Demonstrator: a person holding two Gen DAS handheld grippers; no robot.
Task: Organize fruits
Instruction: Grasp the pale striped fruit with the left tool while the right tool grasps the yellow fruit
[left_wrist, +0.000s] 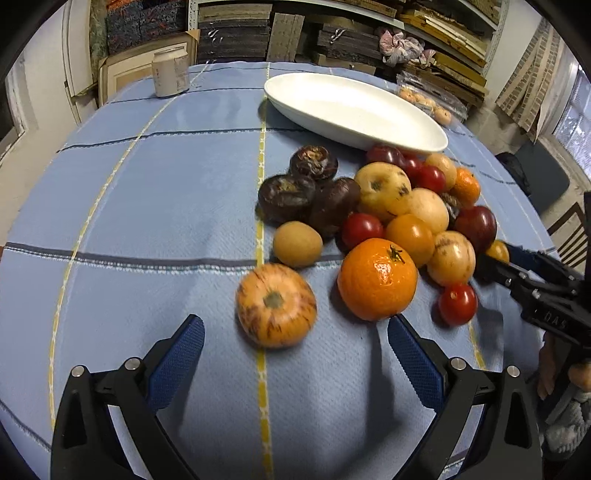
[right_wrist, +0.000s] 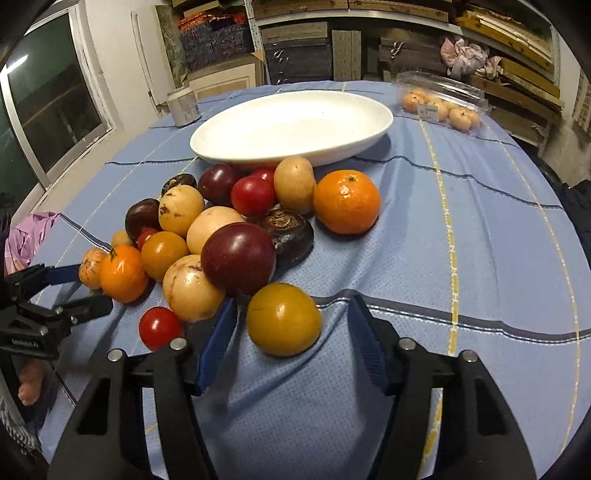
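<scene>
On a round table, a blue checked cloth (right_wrist: 461, 229) is spread, crossed by yellow and dark stripes. Toward the far side a white oval dish (right_wrist: 291, 127) is set, with nothing seen inside it. Just in front of the dish a heap of mixed fruit (right_wrist: 221, 225) is gathered: pale yellow, dark red, orange and brown pieces touching one another. A mandarin (right_wrist: 346, 201) is seen at the right edge of the heap, near the dish rim.

The left gripper (left_wrist: 295, 328) is held wide apart, its blue pads low over the cloth, and a streaked orange fruit (left_wrist: 276, 305) is framed just ahead of them, untouched. A second mandarin (left_wrist: 376, 278) lies just beside the right pad.

The right gripper (right_wrist: 291, 314) is held about half open, and a yellow-orange fruit (right_wrist: 283, 319) is found between its fingers; whether the pads press on it cannot be told. A small red tomato (right_wrist: 160, 328) is seen just left of that gripper.
</scene>
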